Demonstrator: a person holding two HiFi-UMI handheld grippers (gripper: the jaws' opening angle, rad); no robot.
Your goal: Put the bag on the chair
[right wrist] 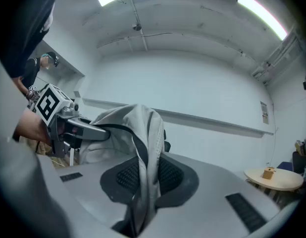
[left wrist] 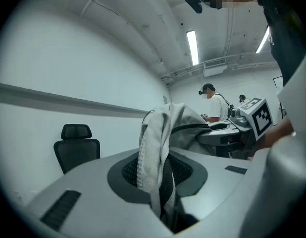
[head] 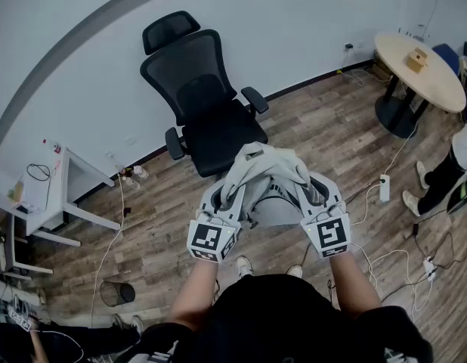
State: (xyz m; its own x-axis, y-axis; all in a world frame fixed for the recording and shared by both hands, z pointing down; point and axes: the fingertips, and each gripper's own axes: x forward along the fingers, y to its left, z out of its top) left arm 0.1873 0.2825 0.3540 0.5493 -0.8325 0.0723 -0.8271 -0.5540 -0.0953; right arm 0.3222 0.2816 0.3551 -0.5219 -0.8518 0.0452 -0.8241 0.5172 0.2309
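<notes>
The task is under way but not finished: the pale grey fabric bag [head: 265,174] hangs in the air between the two claws and has not yet reached the black mesh office chair [head: 205,104], whose seat looks bare. The left gripper [head: 227,195] is clamped on one gathered fold of the bag's cloth, the fabric pinched between its dark ribbed pads in the left gripper view. The right gripper [head: 312,193] is clamped the same way on a fold at the other side, and a dark strap or trim runs along the cloth near both grips. From the head view the bag sits just off the front edge of the chair seat, above the wood-plank floor [head: 324,127]. The gripper views show the chair standing some way behind the bag, so I judge the two are apart rather than touching. What seems to be left is to carry the bag forward over the seat, lower it there and release both grips. As for writing, no brand or label shows on the bag or on the chair. The only printed marks are the black-and-white square patterns on the marker cubes [head: 211,239], which hold no letters. A small wall notice [right wrist: 264,113] in the right gripper view is too small to read, and so is anything on the white desk [head: 48,191] at the left or on the small wooden box [head: 418,58] near the middle of the round pale wooden table [head: 437,82].
</notes>
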